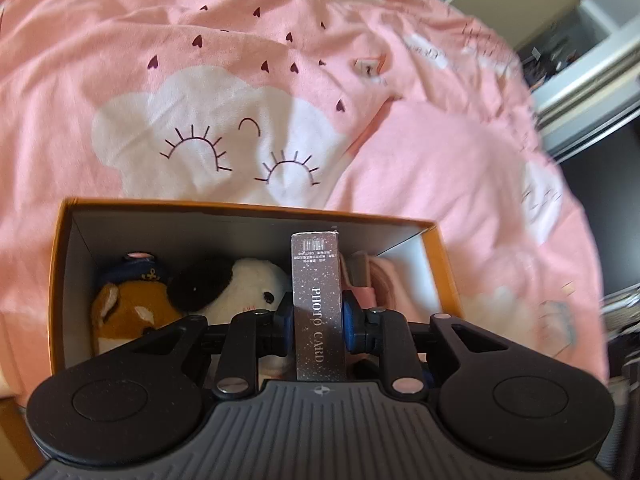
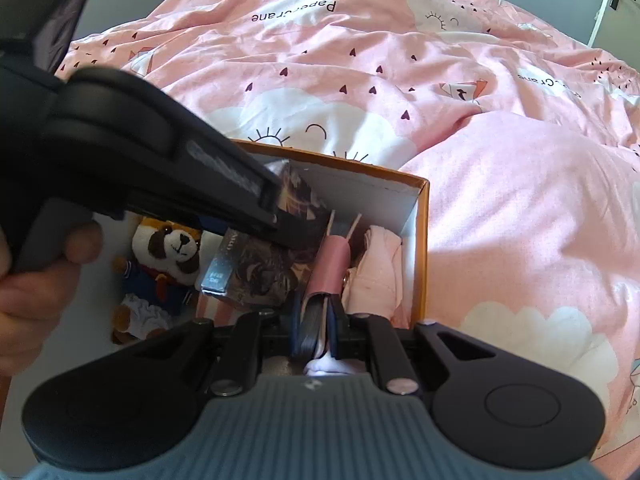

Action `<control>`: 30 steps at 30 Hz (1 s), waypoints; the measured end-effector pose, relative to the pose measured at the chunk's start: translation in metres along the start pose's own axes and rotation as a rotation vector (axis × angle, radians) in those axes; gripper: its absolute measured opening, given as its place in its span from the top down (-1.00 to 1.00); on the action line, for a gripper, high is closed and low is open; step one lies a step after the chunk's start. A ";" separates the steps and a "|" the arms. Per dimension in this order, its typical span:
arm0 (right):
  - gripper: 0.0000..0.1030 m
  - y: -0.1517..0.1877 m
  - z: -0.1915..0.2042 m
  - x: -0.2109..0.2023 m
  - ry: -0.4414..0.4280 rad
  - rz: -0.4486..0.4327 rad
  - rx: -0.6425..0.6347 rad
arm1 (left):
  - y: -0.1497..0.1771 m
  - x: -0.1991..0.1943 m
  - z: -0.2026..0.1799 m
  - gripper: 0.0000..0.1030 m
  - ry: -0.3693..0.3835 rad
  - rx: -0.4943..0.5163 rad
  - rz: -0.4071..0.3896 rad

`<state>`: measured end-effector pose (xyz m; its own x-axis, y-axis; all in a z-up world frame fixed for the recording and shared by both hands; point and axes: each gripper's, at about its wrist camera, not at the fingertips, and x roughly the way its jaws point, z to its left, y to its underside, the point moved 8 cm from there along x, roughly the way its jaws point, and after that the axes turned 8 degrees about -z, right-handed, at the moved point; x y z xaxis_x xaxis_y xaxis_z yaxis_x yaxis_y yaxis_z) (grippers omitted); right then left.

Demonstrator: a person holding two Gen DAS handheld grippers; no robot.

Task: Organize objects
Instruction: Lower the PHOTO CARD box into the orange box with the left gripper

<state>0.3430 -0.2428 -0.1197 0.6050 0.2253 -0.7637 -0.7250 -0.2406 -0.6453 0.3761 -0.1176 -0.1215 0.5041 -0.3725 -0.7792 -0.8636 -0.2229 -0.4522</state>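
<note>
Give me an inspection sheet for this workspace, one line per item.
Surface: pink cloud-print duvet on a bed.
Job's things: orange box holding plush toys, a pink roll and pink cloth.
Clutter: nothing seen.
Grippers: left gripper shut on the silver photo card box over the orange box; right gripper shut on a thin dark item.
Cables: nothing seen.
Surroundings: shelving, blurred.

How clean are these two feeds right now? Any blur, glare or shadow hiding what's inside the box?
Left wrist view: the photo card box reads sharp, the bedspread smears toward the right edge, and the plush toys sit in the orange box's shadow. Right wrist view: the left gripper's dark, blurred body covers the upper left; sunlight brightens the bedspread at right.
</note>
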 end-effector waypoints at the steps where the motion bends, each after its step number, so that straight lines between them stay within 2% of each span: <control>1: 0.73 0.000 0.001 0.000 0.003 0.000 -0.011 | 0.000 0.001 -0.002 0.48 -0.015 0.022 -0.002; 3: 0.72 0.001 0.004 0.000 0.008 -0.002 -0.031 | 0.001 0.001 -0.006 0.47 -0.046 0.054 -0.011; 6: 0.72 0.002 0.006 -0.001 0.008 -0.001 -0.036 | 0.004 0.002 -0.012 0.43 -0.105 0.156 -0.032; 10: 0.71 0.003 0.007 -0.002 0.012 -0.005 -0.050 | 0.004 0.010 -0.019 0.40 -0.136 0.207 -0.004; 12: 0.70 0.003 0.007 -0.003 0.012 -0.006 -0.054 | 0.004 0.013 -0.020 0.39 -0.112 0.228 0.016; 14: 0.70 0.003 0.005 -0.004 0.007 -0.007 -0.039 | 0.002 0.010 -0.018 0.32 -0.073 0.209 0.031; 15: 0.70 0.003 0.005 -0.004 0.006 -0.008 -0.029 | 0.001 0.008 -0.017 0.20 -0.050 0.202 0.039; 16: 0.70 0.003 0.005 -0.004 0.005 -0.009 -0.023 | 0.001 0.004 -0.017 -0.06 -0.018 0.189 0.046; 18: 0.69 0.002 0.005 -0.005 0.009 -0.012 -0.016 | -0.001 -0.006 -0.016 -0.17 0.030 0.168 0.042; 21: 0.64 0.001 0.009 -0.011 0.031 -0.035 -0.034 | -0.003 -0.024 -0.016 -0.08 0.049 0.208 0.019; 24: 0.50 -0.006 0.013 -0.024 0.066 -0.084 -0.072 | -0.004 -0.041 -0.015 -0.05 0.113 0.249 0.017; 26: 0.50 -0.010 0.016 -0.032 0.063 -0.108 -0.084 | -0.003 -0.050 -0.013 -0.05 0.143 0.312 0.033; 30: 0.47 -0.021 0.026 -0.041 0.012 -0.137 -0.068 | 0.003 -0.064 -0.006 -0.05 0.129 0.514 0.042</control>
<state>0.3247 -0.2220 -0.0745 0.7009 0.2497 -0.6681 -0.6114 -0.2721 -0.7431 0.3416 -0.0992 -0.0701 0.4376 -0.4868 -0.7560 -0.7579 0.2527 -0.6014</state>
